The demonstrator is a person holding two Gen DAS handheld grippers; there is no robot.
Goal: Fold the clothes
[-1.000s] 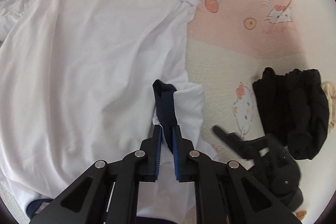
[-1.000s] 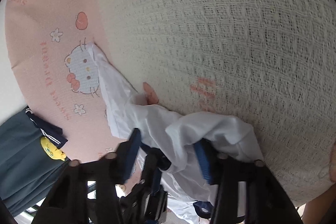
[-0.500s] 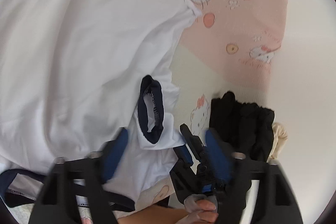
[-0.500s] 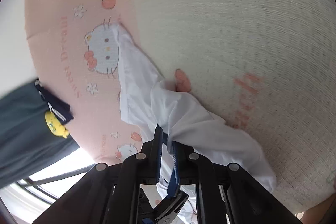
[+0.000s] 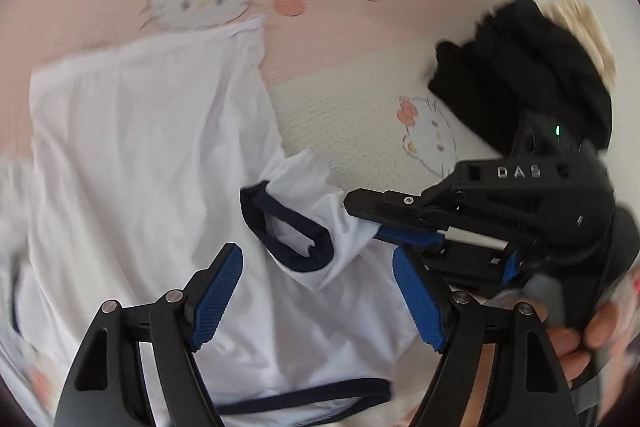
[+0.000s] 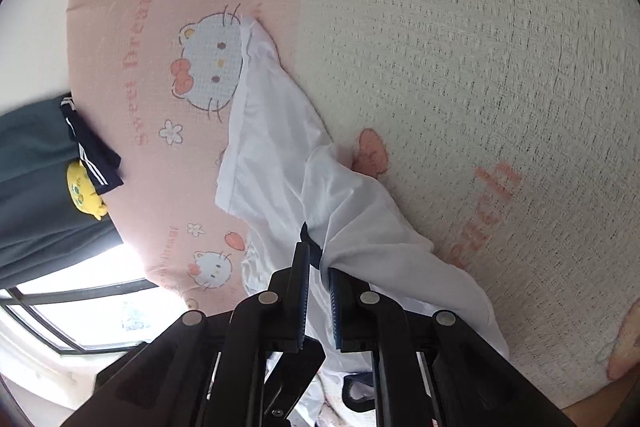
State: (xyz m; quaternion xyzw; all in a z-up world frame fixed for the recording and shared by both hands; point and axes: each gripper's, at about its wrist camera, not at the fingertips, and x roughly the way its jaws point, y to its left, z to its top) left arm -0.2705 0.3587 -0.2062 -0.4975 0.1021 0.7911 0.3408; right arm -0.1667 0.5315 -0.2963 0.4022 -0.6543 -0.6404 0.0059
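Note:
A white shirt [image 5: 132, 155] with navy trim lies spread on a pink and cream cartoon-cat blanket [image 5: 352, 107]. Its sleeve, ending in a navy cuff [image 5: 288, 227], is raised off the shirt body. My left gripper [image 5: 316, 283] hangs open just in front of the cuff, with nothing between its blue pads [image 5: 216, 291]. From the right, my right gripper [image 5: 376, 231] is shut on the sleeve. In the right wrist view, the right gripper [image 6: 318, 267] pinches the white sleeve cloth [image 6: 360, 227] beside the navy cuff [image 6: 310, 247], and the shirt [image 6: 272, 131] trails away over the blanket.
A pile of folded black clothes [image 5: 520, 75] lies at the right with a beige piece [image 5: 588, 31] behind it. A person's hand [image 5: 580, 339] holds the right gripper. A grey-green garment with a yellow figure [image 6: 84, 187] sits past the blanket's edge, near a window [image 6: 80, 307].
My left gripper let go of the navy cuff, opened wide and pulled back and up. My right gripper shut on the sleeve and lifted it a little.

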